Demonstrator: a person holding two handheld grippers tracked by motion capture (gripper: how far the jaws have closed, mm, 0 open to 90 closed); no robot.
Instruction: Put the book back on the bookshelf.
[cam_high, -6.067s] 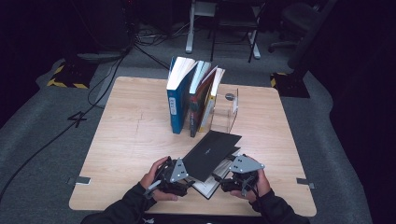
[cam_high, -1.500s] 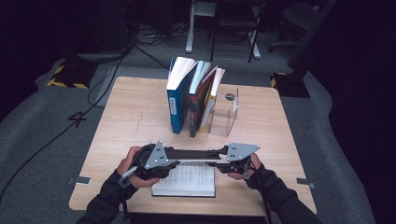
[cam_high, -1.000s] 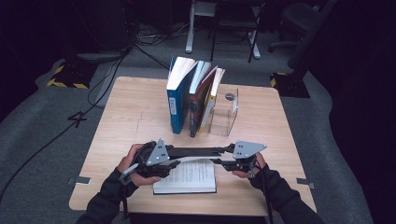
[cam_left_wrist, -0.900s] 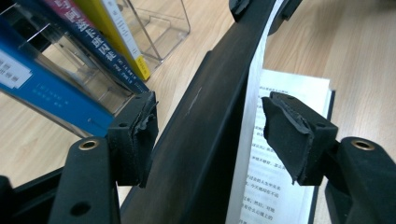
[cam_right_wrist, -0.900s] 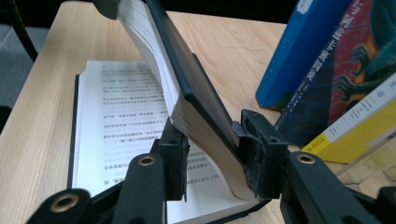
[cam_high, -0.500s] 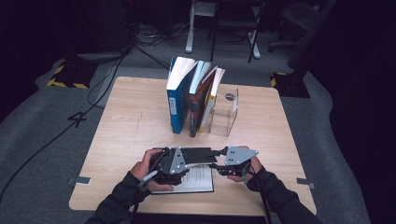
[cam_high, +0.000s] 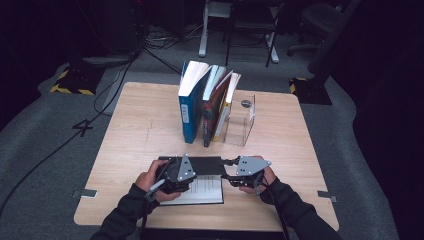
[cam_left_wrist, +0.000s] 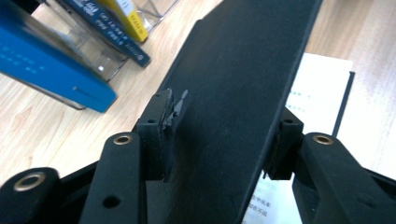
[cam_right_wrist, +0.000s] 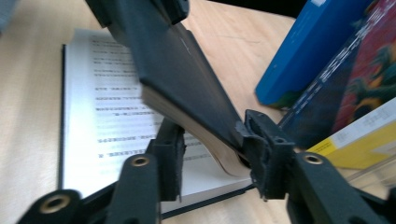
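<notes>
Your left gripper (cam_high: 192, 176) has just closed onto the black book (cam_high: 210, 165); right gripper (cam_high: 227, 176) clamps its cover's right end, near table (cam_high: 140, 125) edge

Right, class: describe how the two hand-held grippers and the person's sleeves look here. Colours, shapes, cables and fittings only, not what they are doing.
Both the left gripper and the right gripper are black, each topped by a grey three-cornered plate. In the gripper views, each has two black jaw arms with brass-coloured ringed pivot holes and blocky black pads. A dark cable trails back from each. The person wears dark long sleeves.
</notes>
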